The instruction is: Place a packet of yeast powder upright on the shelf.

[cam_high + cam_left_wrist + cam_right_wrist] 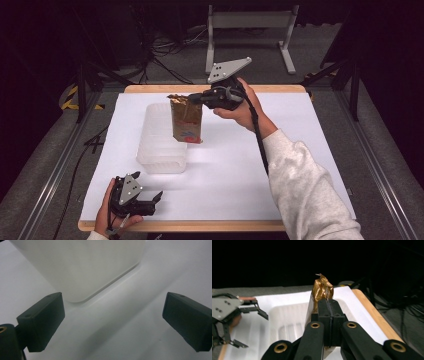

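A gold-brown foil bag (186,120) with a red and blue print near its bottom hangs upright beside the right side of a clear plastic bin (162,139). My right gripper (196,99) is shut on the bag's crumpled top edge (322,288), its jaws pressed together around the foil. The bag's lower end sits at or just above the white sheet. My left gripper (159,197) rests low at the table's front left, open, with nothing between its pads (42,320). The bin's near wall (80,267) stands just ahead of it.
A white sheet (280,125) covers the wooden table (200,226). Beyond the far edge are a grey metal stand (250,30), cables on the floor and dark curtains. Metal rails run along both sides of the table.
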